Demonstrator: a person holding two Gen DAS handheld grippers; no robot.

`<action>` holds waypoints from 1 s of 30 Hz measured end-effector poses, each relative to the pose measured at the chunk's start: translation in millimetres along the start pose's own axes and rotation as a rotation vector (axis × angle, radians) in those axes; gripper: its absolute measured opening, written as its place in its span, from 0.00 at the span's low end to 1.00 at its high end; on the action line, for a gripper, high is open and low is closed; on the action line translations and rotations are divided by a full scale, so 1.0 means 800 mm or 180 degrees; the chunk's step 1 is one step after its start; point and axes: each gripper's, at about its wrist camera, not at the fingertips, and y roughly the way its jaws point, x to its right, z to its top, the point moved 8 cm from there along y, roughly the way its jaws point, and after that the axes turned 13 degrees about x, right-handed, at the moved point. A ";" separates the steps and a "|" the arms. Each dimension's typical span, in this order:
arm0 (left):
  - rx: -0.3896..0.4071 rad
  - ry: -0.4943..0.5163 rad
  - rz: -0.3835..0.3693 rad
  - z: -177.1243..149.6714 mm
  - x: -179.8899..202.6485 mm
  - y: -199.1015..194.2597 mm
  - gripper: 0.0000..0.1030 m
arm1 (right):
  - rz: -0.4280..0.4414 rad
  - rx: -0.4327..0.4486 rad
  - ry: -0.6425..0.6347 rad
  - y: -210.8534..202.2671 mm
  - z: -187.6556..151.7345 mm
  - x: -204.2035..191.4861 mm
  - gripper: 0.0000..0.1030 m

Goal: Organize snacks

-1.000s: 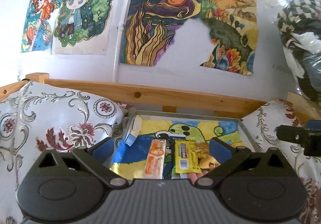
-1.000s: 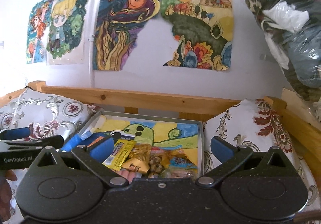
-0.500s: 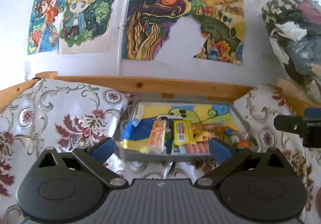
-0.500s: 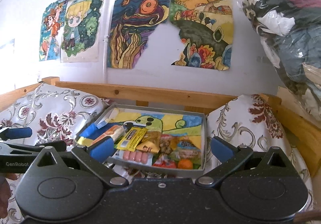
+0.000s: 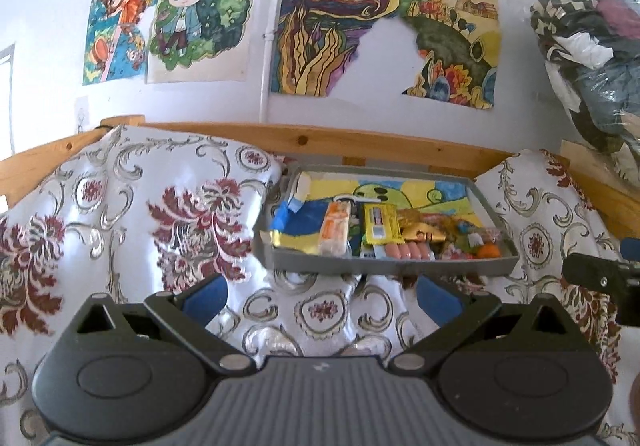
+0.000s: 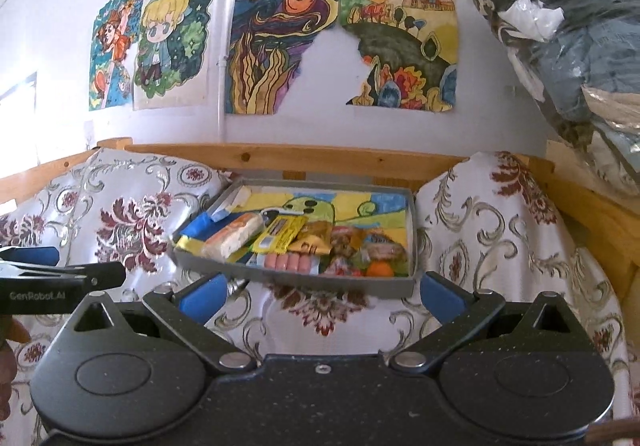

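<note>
- Our left gripper [image 5: 320,296]: fingers spread wide, holding nothing.
- Our right gripper [image 6: 322,292]: same, wide and empty.
- Grey tray [image 6: 296,280] of snacks [image 6: 280,240] sits on the patterned cloth [image 5: 160,214], ahead of both grippers, no contact.

Glossy snack wrappers [image 6: 280,236], seemingly matt plastic tray [image 6: 320,284], sheeny patterned cloth [image 6: 480,222], wooden rail [image 6: 300,158].

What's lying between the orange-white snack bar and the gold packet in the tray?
A yellow wrapped bar lies between the orange-white bar and gold packet; the right wrist view shows it.
</note>
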 end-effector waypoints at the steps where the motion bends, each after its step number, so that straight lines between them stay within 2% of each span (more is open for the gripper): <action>1: -0.0019 -0.0010 -0.0002 -0.004 0.000 -0.002 1.00 | -0.0007 -0.0004 -0.0003 -0.004 -0.004 -0.001 0.99; 9: -0.0141 -0.0009 -0.0014 -0.033 -0.003 -0.013 1.00 | -0.0017 -0.0066 0.0016 -0.022 -0.032 -0.007 0.99; 30: -0.0413 -0.0172 0.0182 -0.085 -0.012 -0.028 1.00 | 0.0079 -0.0275 0.0271 -0.043 -0.082 -0.012 0.99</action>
